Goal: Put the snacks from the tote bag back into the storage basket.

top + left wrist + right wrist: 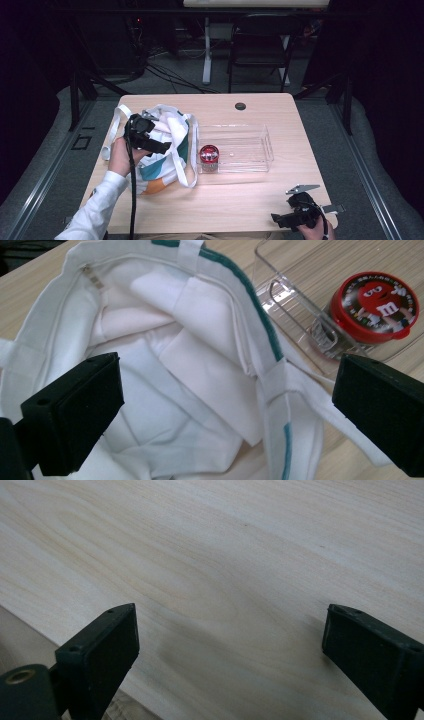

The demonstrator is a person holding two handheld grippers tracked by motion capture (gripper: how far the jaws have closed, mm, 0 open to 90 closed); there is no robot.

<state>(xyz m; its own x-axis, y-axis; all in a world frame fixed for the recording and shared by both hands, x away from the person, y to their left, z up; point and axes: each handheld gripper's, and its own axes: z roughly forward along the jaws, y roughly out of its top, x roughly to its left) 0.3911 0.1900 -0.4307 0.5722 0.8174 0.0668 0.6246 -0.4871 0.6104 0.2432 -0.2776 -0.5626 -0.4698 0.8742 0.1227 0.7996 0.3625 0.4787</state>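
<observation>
Between the left gripper's (225, 415) widely spread black jaws lies the open mouth of a white tote bag (165, 375), its pale lining folded and creased inside, with nothing clamped; a teal-edged hem runs along the bag's rim toward the far jaw. Just beyond that rim sits a clear plastic tray (295, 295), and inside its near end rests a red-lidded M&M's candy jar (375, 307). From the high view, the left gripper (150, 142) hovers over the bag (165, 165) on the left part of the wooden table (250, 200), with the tray (250, 147) just beside the bag and the jar (209, 157) at the tray's left end. At the table's near right corner, the right gripper (287, 220) has its jaws wide apart too, empty, over bare wood (225, 580), well apart from the bag.
</observation>
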